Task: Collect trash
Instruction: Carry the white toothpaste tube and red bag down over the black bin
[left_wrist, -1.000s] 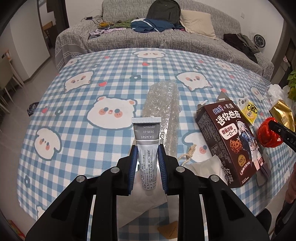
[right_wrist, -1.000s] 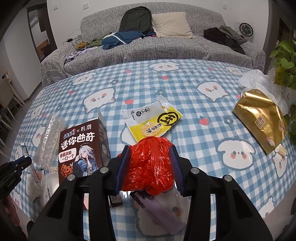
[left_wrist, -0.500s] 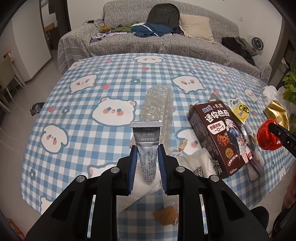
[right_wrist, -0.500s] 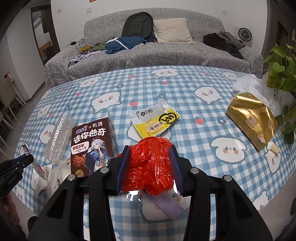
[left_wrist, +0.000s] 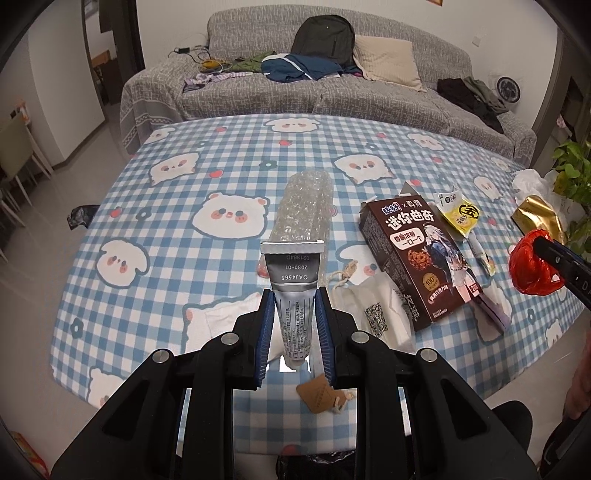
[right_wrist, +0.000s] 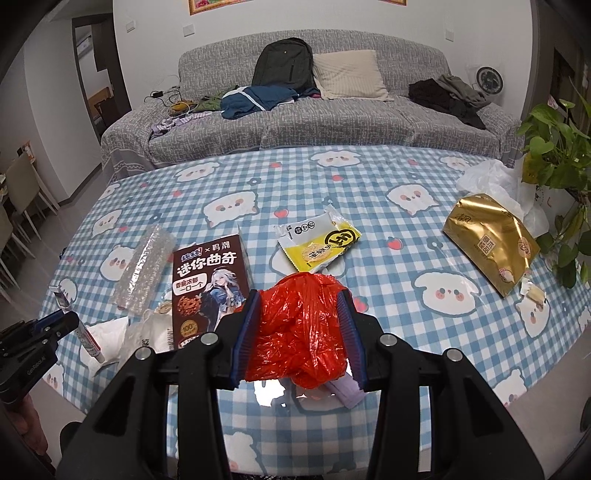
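Observation:
My left gripper (left_wrist: 294, 299) is shut on a grey squeezed tube (left_wrist: 293, 284) and holds it above the near edge of the table; the tube also shows in the right wrist view (right_wrist: 75, 325). My right gripper (right_wrist: 300, 299) is shut on a crumpled red plastic bag (right_wrist: 301, 332), held above the table's front edge; the bag shows at the right of the left wrist view (left_wrist: 532, 264). On the checked tablecloth (left_wrist: 184, 173) lie a brown cookie box (left_wrist: 417, 258), a bubble-wrap roll (left_wrist: 304, 210), a yellow snack wrapper (right_wrist: 319, 245) and a gold packet (right_wrist: 491, 240).
A white cloth pouch (left_wrist: 373, 306), a white napkin (left_wrist: 225, 325) and a brown tag (left_wrist: 319, 397) lie near the front edge. A purple wrapper (right_wrist: 345, 391) lies under the red bag. White plastic (right_wrist: 495, 181) and a potted plant (right_wrist: 554, 155) stand at right. A cluttered sofa (right_wrist: 295, 110) is behind.
Both grippers have risen and drawn back from the table with their loads still held; the table looks lower and farther than before.

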